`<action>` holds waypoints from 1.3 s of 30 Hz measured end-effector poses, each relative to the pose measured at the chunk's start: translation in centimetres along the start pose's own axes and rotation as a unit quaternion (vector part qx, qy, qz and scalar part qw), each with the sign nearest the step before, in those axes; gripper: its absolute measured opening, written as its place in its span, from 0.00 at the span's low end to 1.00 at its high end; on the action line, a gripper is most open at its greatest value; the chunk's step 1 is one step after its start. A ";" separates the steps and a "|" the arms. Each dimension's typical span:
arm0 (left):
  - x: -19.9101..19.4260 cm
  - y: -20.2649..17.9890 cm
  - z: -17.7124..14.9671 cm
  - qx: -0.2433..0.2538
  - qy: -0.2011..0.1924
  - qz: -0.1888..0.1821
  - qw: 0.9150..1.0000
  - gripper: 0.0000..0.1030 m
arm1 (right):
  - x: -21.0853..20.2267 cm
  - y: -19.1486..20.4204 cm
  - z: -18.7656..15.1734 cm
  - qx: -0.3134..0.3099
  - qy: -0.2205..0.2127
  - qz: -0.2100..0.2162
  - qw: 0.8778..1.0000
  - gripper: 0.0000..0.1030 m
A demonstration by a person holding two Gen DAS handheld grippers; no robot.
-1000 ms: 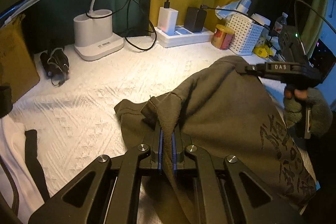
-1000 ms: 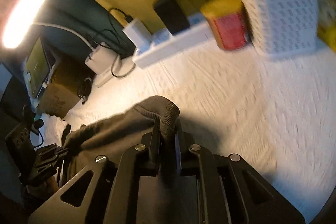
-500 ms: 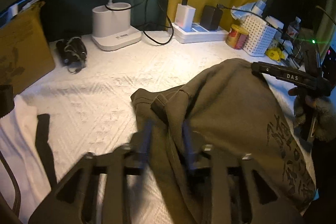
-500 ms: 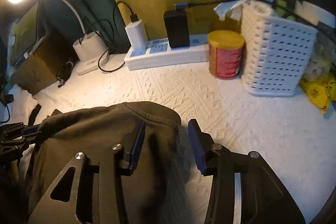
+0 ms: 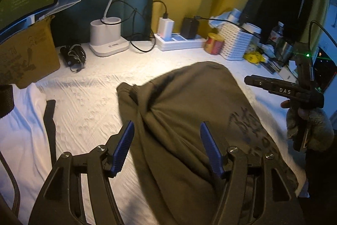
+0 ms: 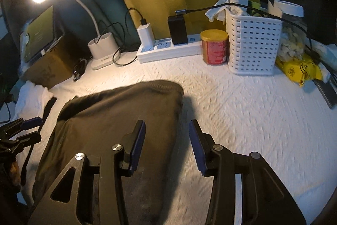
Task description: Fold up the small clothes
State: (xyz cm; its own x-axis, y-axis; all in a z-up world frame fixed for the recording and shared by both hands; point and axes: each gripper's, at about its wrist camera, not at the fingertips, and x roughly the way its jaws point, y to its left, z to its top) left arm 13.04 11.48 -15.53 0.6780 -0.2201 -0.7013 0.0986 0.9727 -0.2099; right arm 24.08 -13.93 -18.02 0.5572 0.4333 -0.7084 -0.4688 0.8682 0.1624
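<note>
Shirt, olive with a dark, blurred print near right, lies rumpled on tabletop; both grippers' jaws spread.

Lit desk lamp, power strip, red can, white basket.

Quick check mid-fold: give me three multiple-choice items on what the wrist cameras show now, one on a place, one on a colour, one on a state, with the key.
1. The red can stands:
A. between the power strip and the white basket
B. on the cardboard box
C. on the garment

2. The garment is:
A. white
B. olive-brown
C. blue

3. The left gripper and right gripper are:
A. both shut on cloth
B. one shut
C. both open

Key: 1 A, the can sits between them by the wall. 2 B, dark olive cloth on the white cover. 3 C, both sets of jaws stand apart and grip nothing.
</note>
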 end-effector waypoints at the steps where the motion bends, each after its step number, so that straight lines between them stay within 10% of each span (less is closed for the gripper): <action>1: -0.3 -0.3 -0.3 0.001 0.000 -0.001 1.000 0.63 | -0.4 0.1 -0.4 -0.001 0.000 0.000 1.000 0.44; 32: -4.0 -6.4 -10.9 0.015 0.063 -0.099 0.993 0.62 | -8.1 3.4 -11.9 0.012 0.020 0.014 1.000 0.44; 39: -4.6 -6.4 -12.5 0.042 0.071 -0.091 0.992 0.07 | -8.9 3.9 -13.0 0.011 0.019 0.012 1.000 0.44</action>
State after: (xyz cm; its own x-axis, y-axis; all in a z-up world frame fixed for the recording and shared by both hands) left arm 0.18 5.31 -19.48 0.5341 -0.3953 -0.7473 0.2752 0.9171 -0.2884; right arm 8.39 -17.51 -20.02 0.5184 0.4455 -0.7299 -0.4672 0.8625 0.1946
